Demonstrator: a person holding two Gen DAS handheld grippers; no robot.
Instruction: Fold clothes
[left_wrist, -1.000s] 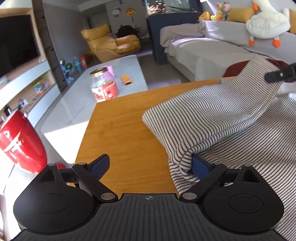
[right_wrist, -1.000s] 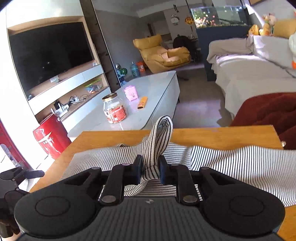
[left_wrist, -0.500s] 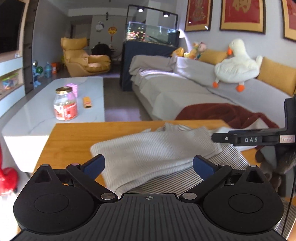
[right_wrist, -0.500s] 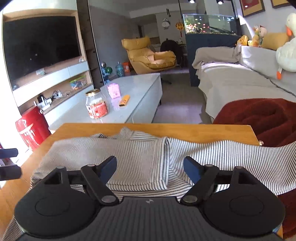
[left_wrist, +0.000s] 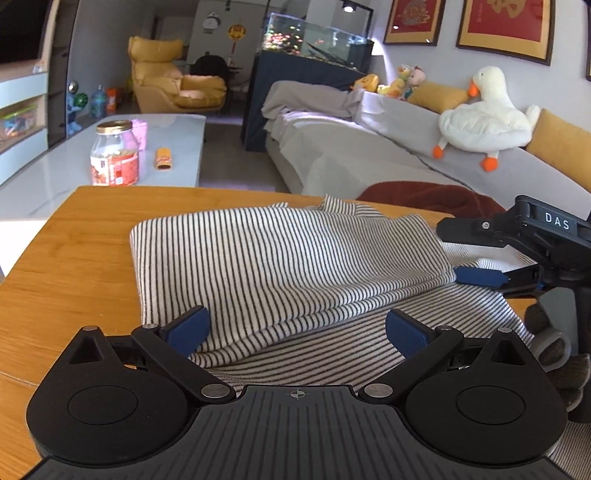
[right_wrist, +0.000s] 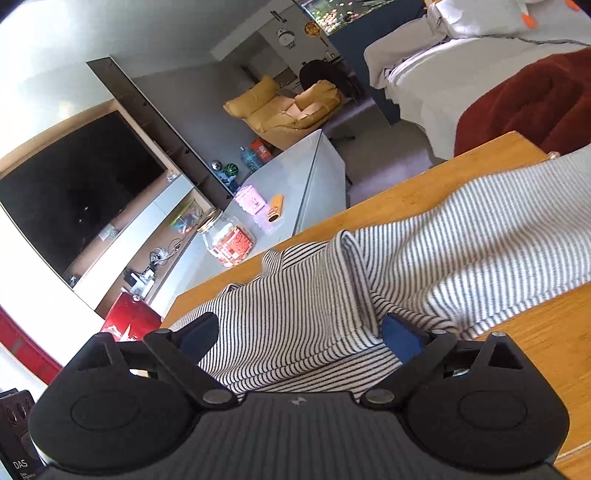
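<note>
A black-and-white striped garment (left_wrist: 288, 258) lies on the wooden table (left_wrist: 74, 251), one part folded over the rest. My left gripper (left_wrist: 295, 330) stands open low over the near edge of the fold, its blue pads clear of the cloth. To the right, my right gripper (left_wrist: 469, 253) straddles the fold's right edge, one finger above and the blue pad below. In the right wrist view the gripper (right_wrist: 299, 336) is rolled to one side. Its jaws are opening with the striped cloth (right_wrist: 295, 317) lying loose between them, and the right pad is beside a raised fold.
A jar (left_wrist: 115, 155) and an orange packet (left_wrist: 163, 158) sit on the white coffee table (left_wrist: 173, 125) beyond the far edge. A dark red blanket (left_wrist: 424, 195) and a grey sofa (left_wrist: 351, 155) lie at the right. A red appliance (right_wrist: 125, 325) stands left of the table.
The right gripper let go of the pinched striped fold, opened wide and rolled sideways. The lifted cloth now lies flat, folded on the table. The left gripper swung to face the fold.
</note>
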